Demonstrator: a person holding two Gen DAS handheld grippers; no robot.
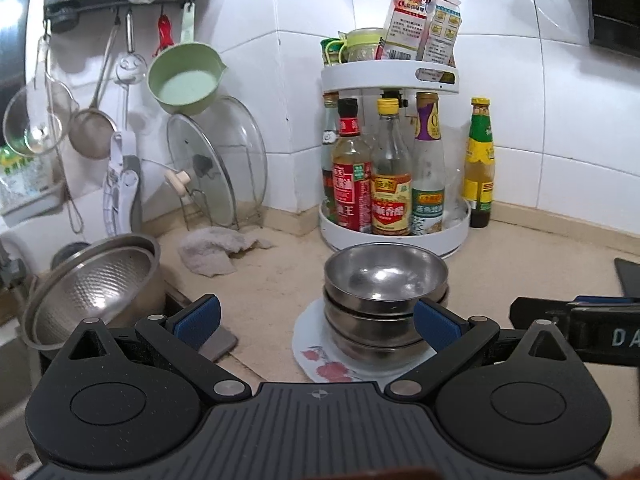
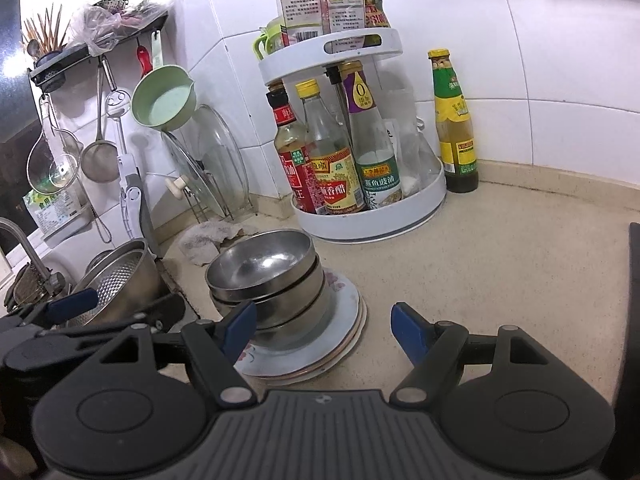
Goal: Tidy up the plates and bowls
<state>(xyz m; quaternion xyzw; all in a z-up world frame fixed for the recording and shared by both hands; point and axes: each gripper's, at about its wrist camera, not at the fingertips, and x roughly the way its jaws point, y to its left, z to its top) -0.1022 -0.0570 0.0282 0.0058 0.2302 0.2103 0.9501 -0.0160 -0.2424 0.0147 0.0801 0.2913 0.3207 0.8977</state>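
Three steel bowls [image 1: 384, 304] are nested in a stack on a pile of white flowered plates [image 1: 316, 360] on the beige counter. My left gripper [image 1: 316, 320] is open and empty, just in front of the stack, its right pad close to the bowls. In the right wrist view the bowl stack [image 2: 268, 280] and plates [image 2: 320, 344] lie ahead to the left. My right gripper [image 2: 324, 330] is open and empty over the plates' right edge. The left gripper [image 2: 60, 312] shows at the far left.
A two-tier white turntable [image 1: 394, 236] with sauce bottles stands behind the stack, a green-labelled bottle [image 1: 478, 164] beside it. A steel colander [image 1: 92, 284] sits at the sink on the left. A rag [image 1: 216, 250], glass lids and hanging utensils are at the back left.
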